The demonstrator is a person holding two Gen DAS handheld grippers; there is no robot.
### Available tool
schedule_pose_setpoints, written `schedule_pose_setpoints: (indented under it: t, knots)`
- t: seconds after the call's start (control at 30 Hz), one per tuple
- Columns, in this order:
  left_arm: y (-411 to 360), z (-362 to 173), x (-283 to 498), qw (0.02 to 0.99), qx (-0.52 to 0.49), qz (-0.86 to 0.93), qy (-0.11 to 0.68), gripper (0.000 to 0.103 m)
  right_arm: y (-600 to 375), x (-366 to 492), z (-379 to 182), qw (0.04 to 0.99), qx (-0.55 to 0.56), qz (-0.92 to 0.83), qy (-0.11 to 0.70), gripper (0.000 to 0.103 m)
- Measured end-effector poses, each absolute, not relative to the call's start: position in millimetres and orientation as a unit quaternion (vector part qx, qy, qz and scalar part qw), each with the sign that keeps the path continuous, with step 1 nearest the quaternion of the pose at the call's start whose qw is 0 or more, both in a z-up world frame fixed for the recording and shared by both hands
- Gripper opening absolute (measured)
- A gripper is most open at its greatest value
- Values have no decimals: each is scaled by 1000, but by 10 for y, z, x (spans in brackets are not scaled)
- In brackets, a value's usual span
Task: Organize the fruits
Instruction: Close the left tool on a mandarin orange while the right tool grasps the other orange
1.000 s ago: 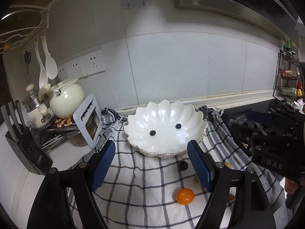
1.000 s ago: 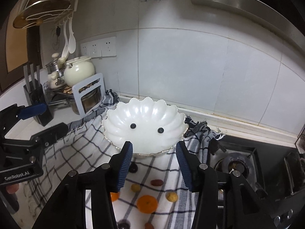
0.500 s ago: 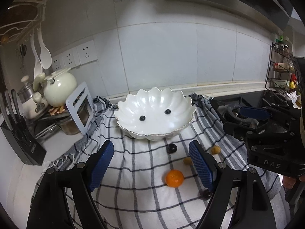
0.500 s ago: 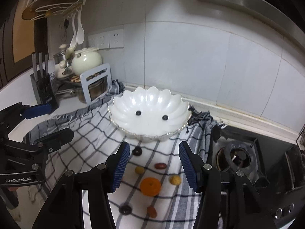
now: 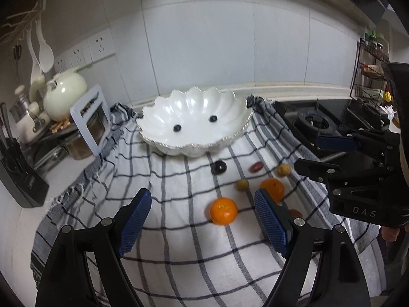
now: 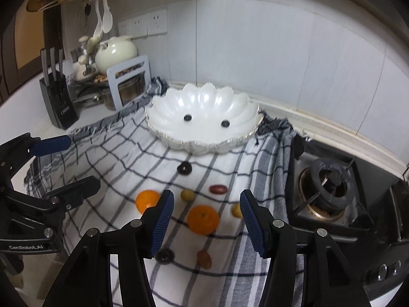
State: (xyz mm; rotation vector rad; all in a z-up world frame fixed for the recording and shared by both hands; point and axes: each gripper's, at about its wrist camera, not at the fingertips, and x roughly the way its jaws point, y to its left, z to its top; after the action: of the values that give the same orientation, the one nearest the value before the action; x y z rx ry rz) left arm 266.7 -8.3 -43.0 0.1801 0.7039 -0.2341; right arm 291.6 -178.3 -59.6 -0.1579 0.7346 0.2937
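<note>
A white scalloped bowl [image 5: 196, 124] [image 6: 204, 117] sits at the back of a checked cloth and holds two small dark berries [image 5: 177, 128] [image 5: 212, 119]. On the cloth in front lie two oranges [image 5: 223, 210] [image 5: 272, 188], a dark fruit [image 5: 219, 167], a red date [image 5: 256, 166] and small yellow fruits [image 5: 242, 184]. My left gripper [image 5: 202, 223] is open and empty above the near cloth. My right gripper [image 6: 205, 220] is open and empty, with an orange [image 6: 203, 219] below, between its fingers.
A knife block [image 6: 57, 99], a cream pot [image 6: 116, 52] and a white rack [image 6: 129, 84] stand at the left. A gas burner [image 6: 328, 192] lies right of the cloth [image 6: 122, 153]. A wire shelf [image 5: 370, 69] is at the far right.
Both grippers have pulled back and up from the bowl, so more of the cloth and the loose fruits show. Both stayed open.
</note>
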Motion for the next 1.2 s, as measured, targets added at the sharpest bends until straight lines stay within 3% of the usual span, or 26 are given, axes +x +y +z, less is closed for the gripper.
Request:
schedule_pose_setpoints:
  t: [0.67,1.2]
  knots:
    - [-180,-1074,3007,898,90,-137,409,83,-1785,3291,-1309,876,-64,158,451,62]
    - [-267,-1429,3333,880,83,-156,440,82,-1757,3514,-1554,863,-65,164,474,62]
